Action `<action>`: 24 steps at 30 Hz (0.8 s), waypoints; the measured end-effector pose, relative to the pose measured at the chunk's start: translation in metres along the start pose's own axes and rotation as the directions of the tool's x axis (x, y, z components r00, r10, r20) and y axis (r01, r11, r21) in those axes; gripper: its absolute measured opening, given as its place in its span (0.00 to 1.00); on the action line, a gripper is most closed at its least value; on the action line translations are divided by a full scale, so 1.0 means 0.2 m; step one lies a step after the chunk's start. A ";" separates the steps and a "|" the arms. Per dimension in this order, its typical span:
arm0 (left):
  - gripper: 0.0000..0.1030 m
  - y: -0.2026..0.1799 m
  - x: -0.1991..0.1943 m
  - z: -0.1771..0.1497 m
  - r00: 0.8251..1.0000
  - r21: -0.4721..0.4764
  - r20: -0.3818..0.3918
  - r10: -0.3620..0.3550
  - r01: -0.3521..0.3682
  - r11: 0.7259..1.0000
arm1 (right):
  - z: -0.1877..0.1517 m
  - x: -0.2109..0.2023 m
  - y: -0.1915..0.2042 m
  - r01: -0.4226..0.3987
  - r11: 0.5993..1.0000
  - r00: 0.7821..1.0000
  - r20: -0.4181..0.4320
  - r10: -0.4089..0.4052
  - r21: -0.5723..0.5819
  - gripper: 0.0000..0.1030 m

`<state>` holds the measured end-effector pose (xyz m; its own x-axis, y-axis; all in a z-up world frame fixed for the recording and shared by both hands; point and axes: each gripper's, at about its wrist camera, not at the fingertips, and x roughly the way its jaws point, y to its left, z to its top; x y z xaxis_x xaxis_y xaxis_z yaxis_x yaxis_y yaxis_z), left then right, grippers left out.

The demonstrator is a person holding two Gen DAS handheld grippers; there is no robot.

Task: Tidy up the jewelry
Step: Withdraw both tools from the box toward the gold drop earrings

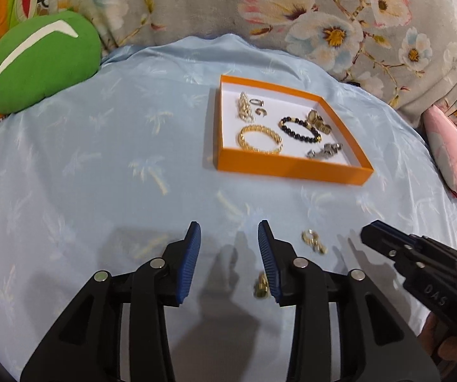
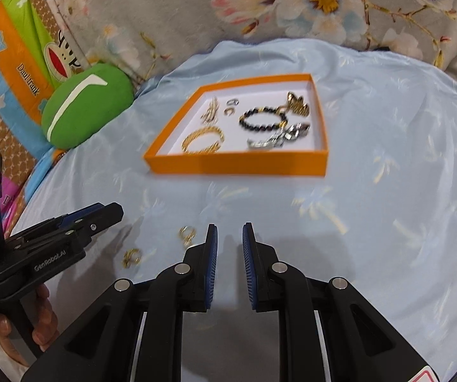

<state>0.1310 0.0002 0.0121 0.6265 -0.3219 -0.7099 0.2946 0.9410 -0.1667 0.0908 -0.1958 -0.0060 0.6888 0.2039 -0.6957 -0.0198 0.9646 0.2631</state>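
An orange tray (image 1: 292, 170) (image 2: 235, 165) lies on a pale blue cloth (image 1: 101, 159). It holds a gold bangle (image 1: 260, 138) (image 2: 203, 140), a black bead bracelet (image 1: 298, 130) (image 2: 262, 119), a silver piece (image 1: 324, 151) and small rings (image 1: 257, 102). Loose gold earrings (image 1: 314, 242) (image 2: 187, 234) lie on the cloth near me, just right of my left gripper (image 1: 229, 226) (image 2: 117, 211), whose jaws stand open and empty. Another gold piece (image 1: 262, 288) (image 2: 132, 256) lies by its right finger. My right gripper (image 2: 229, 226) (image 1: 367, 232) shows a narrow empty gap, just right of the earrings.
A green cushion (image 1: 37, 60) (image 2: 85, 105) sits at the cloth's far left edge. A grey floral blanket (image 1: 324, 9) runs behind the tray. A pink pillow (image 1: 448, 156) lies at the right. A person's hand (image 2: 44, 315) holds the left gripper's handle.
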 end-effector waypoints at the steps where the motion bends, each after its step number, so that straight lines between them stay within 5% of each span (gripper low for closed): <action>1: 0.44 0.00 0.00 -0.02 1.000 -0.003 -0.004 0.001 -0.001 1.000 | -0.01 0.01 0.02 -0.004 1.000 1.000 -0.008 0.004 -0.001 0.16; 20: 0.49 0.00 -0.01 -0.13 0.999 0.005 -0.032 0.014 -0.014 1.000 | 0.04 0.20 0.19 0.040 0.997 0.997 -0.065 -0.045 -0.065 0.23; 24: 0.52 0.00 -0.01 -0.13 0.999 0.013 -0.033 0.012 -0.012 1.000 | 0.03 0.20 0.20 0.090 0.992 0.993 -0.065 -0.097 -0.092 0.12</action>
<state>0.1113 0.0035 -0.0038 0.6059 -0.3069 -0.7340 0.2967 0.9432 -0.1495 0.1220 -0.1501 -0.0180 0.6390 0.1201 -0.7598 -0.0240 0.9904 0.1364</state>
